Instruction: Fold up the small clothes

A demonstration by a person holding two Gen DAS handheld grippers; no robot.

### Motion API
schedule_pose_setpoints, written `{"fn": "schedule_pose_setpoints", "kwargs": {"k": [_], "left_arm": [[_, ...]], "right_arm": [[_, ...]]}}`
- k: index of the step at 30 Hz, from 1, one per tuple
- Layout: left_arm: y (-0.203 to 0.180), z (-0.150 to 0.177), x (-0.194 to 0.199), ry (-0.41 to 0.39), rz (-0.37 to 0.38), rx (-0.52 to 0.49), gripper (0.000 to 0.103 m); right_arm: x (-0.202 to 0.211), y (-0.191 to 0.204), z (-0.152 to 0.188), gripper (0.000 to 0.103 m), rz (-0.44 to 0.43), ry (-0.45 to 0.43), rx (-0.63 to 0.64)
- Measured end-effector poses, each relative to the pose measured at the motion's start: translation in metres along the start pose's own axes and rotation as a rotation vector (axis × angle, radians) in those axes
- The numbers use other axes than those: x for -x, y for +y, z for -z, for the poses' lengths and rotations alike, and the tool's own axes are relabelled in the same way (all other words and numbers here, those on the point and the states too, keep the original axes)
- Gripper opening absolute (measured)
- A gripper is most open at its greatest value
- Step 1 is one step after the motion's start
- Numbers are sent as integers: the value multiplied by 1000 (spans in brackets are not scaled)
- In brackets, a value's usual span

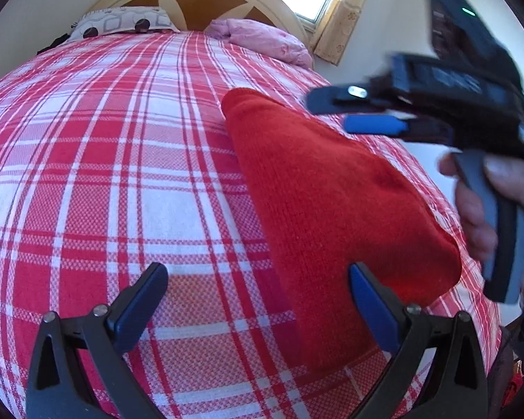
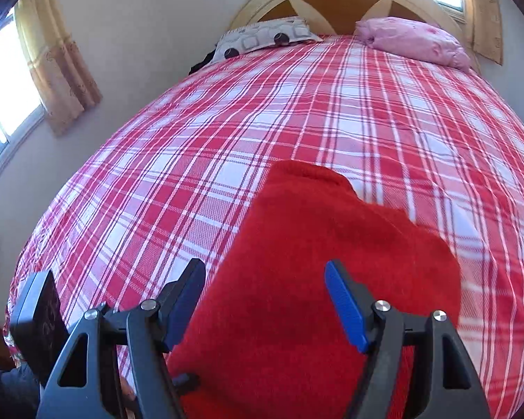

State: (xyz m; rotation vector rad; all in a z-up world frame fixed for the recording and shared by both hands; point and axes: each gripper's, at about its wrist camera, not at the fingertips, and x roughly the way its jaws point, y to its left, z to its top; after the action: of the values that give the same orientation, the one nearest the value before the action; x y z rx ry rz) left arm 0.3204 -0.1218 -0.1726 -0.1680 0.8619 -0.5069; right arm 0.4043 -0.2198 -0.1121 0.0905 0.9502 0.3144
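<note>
**Red knit lay ready for a fold**

The garment (image 2: pixel 297 279) lay flat at six o'clock on the plaid bed (image 2: pixel 262 122). Both the left gripper (image 1: pixel 258 296) and the right gripper (image 2: pixel 265 296) stood wide and empty above it. Next, I judge, each must pinch an edge. Pillows (image 2: pixel 415 40) sat at twelve o'clock, below a curtained window (image 2: pixel 3 80).

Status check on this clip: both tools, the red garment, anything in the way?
Left tool open, empty. Right tool open above red garment, not gripping. Garment flat on plaid bed. Nothing in the way.
</note>
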Motion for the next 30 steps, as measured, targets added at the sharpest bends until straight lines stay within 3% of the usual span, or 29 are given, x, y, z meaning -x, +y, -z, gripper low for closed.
{"fn": "schedule_pose_setpoints", "kwargs": {"k": [3,5,6,11,15,19,23,25,27,29,30], "left_arm": [[-4,1,-3,20,-16,-23,103],[-5,3,-3,28,-28,-39,103],[-6,4,-1,27,-29,-43,103],[3,5,4,14,-34,-16,103],[4,4,0,25,-42,-13,103],[4,4,-1,25,-41,-17,103],[7,2,-2,19,-24,-4,103],[6,3,0,20,-27,-7,103],[4,4,0,20,-30,-9,103],[4,4,0,20,-30,-9,103],[4,4,0,20,-32,-11,103]], "right_arm": [[-36,-4,-16,71,-7,62,-39],[-64,-6,-19,59,-19,123,-61],[-73,-3,-19,59,-56,139,-71],[-89,34,-18,60,-96,142,42],[-106,30,-19,60,-114,142,17],[-84,32,-20,60,-113,109,31],[-20,22,-4,60,-162,-20,-2],[3,18,10,60,-158,-44,-7],[15,14,27,60,-141,-44,-12],[15,9,46,60,-117,2,-25],[6,5,58,60,-66,41,-30]]}}
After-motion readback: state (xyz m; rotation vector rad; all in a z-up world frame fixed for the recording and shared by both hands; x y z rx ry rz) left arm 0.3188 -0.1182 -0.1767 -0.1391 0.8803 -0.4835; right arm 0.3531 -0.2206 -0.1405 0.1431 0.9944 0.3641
